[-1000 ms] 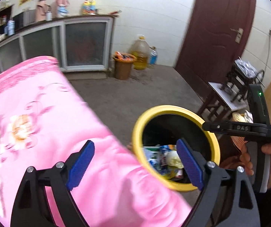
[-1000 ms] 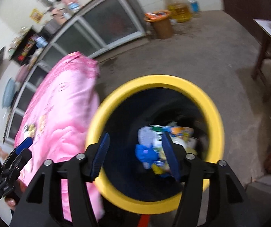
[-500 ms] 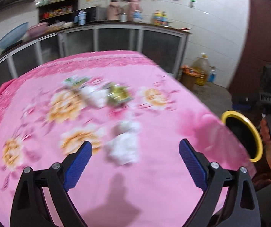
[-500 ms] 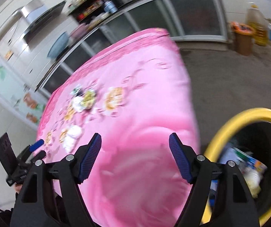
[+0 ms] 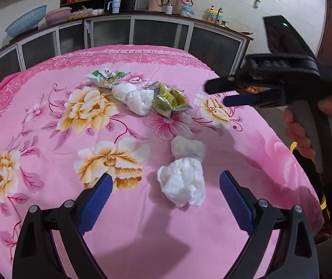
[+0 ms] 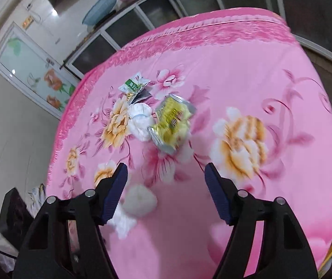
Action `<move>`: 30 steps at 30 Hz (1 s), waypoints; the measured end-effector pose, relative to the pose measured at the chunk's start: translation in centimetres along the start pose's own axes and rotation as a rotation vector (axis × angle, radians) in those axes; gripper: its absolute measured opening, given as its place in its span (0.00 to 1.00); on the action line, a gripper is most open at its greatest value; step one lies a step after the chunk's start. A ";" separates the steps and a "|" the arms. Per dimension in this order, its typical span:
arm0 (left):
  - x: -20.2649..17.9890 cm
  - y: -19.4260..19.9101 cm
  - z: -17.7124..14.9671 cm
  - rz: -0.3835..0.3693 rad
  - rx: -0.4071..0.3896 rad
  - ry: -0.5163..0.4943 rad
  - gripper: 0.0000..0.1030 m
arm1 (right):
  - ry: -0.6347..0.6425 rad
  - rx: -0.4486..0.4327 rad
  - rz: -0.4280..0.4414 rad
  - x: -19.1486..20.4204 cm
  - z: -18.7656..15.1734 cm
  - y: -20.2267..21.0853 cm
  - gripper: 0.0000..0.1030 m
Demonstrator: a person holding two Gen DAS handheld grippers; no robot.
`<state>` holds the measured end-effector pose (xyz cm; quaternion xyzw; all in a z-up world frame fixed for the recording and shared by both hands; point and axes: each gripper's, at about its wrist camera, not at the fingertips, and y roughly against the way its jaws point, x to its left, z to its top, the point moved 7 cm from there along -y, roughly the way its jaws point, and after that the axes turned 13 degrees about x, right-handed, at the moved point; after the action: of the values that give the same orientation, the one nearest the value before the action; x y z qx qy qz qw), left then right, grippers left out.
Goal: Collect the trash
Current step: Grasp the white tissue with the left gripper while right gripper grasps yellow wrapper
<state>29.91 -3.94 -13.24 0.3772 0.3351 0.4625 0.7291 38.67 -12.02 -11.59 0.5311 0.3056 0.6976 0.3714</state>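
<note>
Left gripper (image 5: 166,197): jaws wide, empty | crumpled white tissue (image 5: 182,184): lower centre, between the pads, untouched, long axis toward the gripper | right gripper (image 6: 166,189): open, empty, jaws just closing slightly, facing yellow wrapper (image 6: 171,122) | pink tablecloth (image 5: 50,121)

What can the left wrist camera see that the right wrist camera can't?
Only the left wrist view shows the hand holding the right gripper, plus the pink flasks on the counter. Only the right wrist view shows the flower-painted door. Both show the pink tablecloth, the yellow wrapper, the green wrapper and crumpled tissues.
</note>
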 end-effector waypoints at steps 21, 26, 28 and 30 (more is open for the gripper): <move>-1.0 -5.3 1.9 -0.035 0.098 -0.023 0.69 | -0.015 0.114 -0.088 -0.7 4.3 -7.1 0.46; -1.3 -5.3 1.8 -0.099 0.111 -0.030 0.34 | -0.010 0.116 -0.100 -0.9 4.2 -7.1 0.27; -1.4 -5.1 1.7 -0.089 0.104 -0.034 0.32 | 0.006 0.103 -0.124 -0.8 4.1 -6.8 0.18; -1.3 -4.9 1.6 -0.095 0.103 -0.031 0.32 | 0.010 0.099 -0.120 -0.7 3.8 -6.4 0.17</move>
<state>32.84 -6.92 -16.46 0.4049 0.3645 0.4035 0.7352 43.73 -9.05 -16.23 0.5263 0.3726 0.6607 0.3843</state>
